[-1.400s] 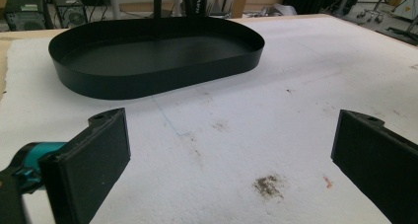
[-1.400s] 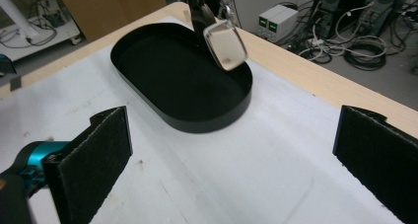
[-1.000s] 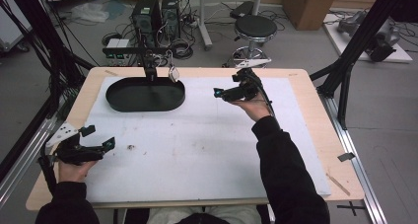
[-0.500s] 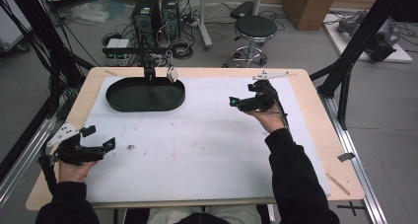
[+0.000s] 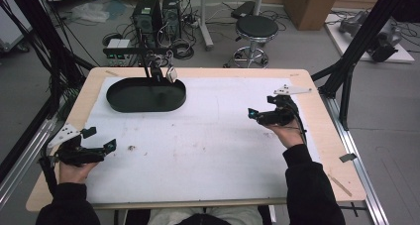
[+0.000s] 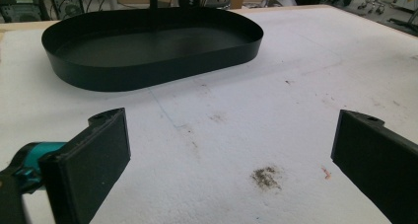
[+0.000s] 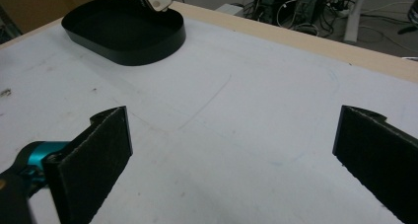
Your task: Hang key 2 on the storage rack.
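tray (image 5: 146,100) far corner | right claw (image 5: 253,115) well apart | spread wide

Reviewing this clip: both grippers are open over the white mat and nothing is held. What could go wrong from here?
1. The black oval tray sits close to the camera stand at the table's far edge; a reach there might knock the stand.
2. The tray looks light and shallow, so a push from the right gripper could slide it.
3. The left gripper is low over the stained mat; its fingers could scrape it.
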Demonstrator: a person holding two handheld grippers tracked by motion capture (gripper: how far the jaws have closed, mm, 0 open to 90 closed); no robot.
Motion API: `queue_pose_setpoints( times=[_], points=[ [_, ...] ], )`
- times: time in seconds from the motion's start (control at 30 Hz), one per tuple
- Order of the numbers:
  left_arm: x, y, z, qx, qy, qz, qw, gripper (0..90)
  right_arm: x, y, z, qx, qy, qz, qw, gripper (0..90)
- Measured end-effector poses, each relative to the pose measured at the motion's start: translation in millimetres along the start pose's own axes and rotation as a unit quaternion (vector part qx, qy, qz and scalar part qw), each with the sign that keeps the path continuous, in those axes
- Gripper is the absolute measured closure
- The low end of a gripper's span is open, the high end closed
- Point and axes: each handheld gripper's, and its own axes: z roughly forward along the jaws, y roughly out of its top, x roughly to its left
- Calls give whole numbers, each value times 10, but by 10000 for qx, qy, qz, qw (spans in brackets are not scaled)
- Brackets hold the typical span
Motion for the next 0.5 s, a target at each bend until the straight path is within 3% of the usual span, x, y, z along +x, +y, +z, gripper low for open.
queue_pose_setpoints(
  times=[0.5],
  points=[
    [-5,-22,2,92,0,-46,9999,19,-120,-507,-325,75,-277,275,9992,7]
  ],
)
